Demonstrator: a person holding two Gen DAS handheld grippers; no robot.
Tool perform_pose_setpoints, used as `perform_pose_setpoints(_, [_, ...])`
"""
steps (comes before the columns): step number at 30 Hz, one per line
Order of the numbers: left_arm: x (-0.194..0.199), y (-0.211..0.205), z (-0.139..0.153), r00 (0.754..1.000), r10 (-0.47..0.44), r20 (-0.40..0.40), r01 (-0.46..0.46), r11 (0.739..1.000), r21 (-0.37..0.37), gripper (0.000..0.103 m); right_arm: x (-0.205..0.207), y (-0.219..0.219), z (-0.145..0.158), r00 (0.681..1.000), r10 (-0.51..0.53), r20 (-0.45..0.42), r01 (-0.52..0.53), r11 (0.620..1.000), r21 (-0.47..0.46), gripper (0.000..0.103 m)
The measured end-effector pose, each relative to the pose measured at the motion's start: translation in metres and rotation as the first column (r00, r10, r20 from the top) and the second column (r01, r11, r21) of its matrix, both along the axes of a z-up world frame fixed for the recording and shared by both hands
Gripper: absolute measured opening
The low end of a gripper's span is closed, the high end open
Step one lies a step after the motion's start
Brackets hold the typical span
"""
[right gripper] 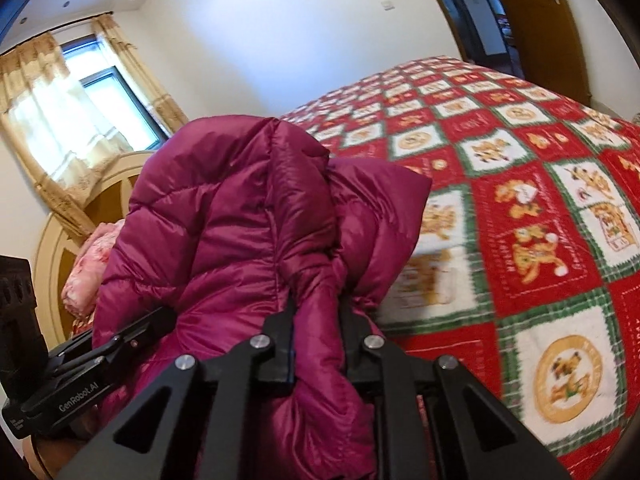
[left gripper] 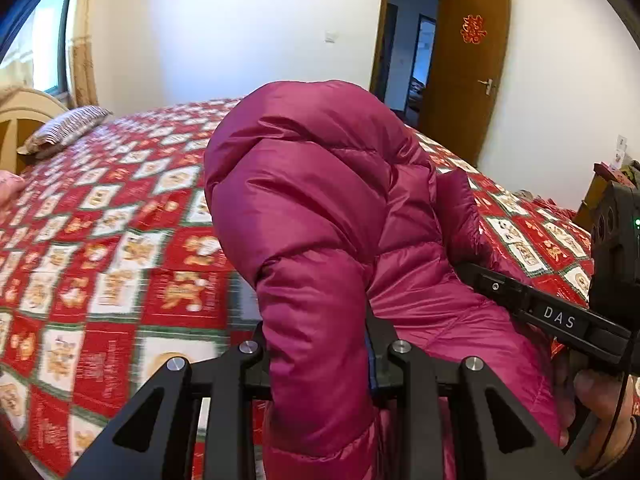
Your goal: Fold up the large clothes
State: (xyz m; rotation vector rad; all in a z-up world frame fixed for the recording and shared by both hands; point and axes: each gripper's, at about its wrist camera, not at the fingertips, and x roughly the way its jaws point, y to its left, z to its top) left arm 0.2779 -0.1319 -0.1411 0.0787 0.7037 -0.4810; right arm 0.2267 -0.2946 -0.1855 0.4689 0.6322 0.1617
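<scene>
A magenta quilted down jacket [left gripper: 320, 200] is held up above the bed, bunched and draping over both grippers. My left gripper [left gripper: 320, 344] is shut on a thick fold of the jacket, which hides the fingertips. My right gripper [right gripper: 318, 320] is shut on another fold of the jacket [right gripper: 240, 220], its tips buried in the fabric. The right gripper also shows in the left wrist view [left gripper: 552, 316] at the right, clamped into the jacket. The left gripper shows in the right wrist view [right gripper: 104, 344] at the lower left.
A bed with a red, white and green teddy-bear blanket [left gripper: 100, 260] lies below and beyond the jacket [right gripper: 540, 240]. A striped pillow [left gripper: 64, 128] and a cream headboard [right gripper: 52, 240] stand at its head. A pink cushion [right gripper: 88, 272] lies near the headboard. An open brown door [left gripper: 460, 72] is at the back.
</scene>
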Motion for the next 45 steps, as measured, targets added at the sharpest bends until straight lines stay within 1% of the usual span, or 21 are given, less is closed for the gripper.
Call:
perform_pose_setpoints(5, [-0.007,0.028,0.007,0.999,0.047,0.015,-0.047,0.999,0.001,0.030,0.004,0.025,0.009,0.999,0.050,0.016,-0.050,0.999,-0.007,0.017])
perform_pose_setpoints(12, [-0.014,0.061,0.006,0.994,0.107,0.014,-0.107,0.994,-0.012,0.030,0.012,0.056,0.012,0.994,0.105,0.020,-0.104,0.994,-0.027,0.017])
perform_pose_setpoints(23, [-0.023,0.104,0.007,0.985,0.172,0.014,-0.171,0.984,-0.042,0.030,0.022,0.094,0.019,0.984,0.175,0.027,-0.173,0.982,-0.070,0.017])
perform_pose_setpoints(33, [-0.023,0.132,0.003,0.977,0.213,0.001,-0.212,0.976,-0.052,0.030,0.032,0.122,0.020,0.975,0.221,0.020,-0.219,0.971,-0.092,0.017])
perform_pose_setpoints(45, [-0.022,0.158,-0.008,0.972,0.234,-0.030,-0.235,0.970,-0.058,0.030,0.037,0.147,0.014,0.965,0.262,-0.002,-0.260,0.958,-0.120,0.016])
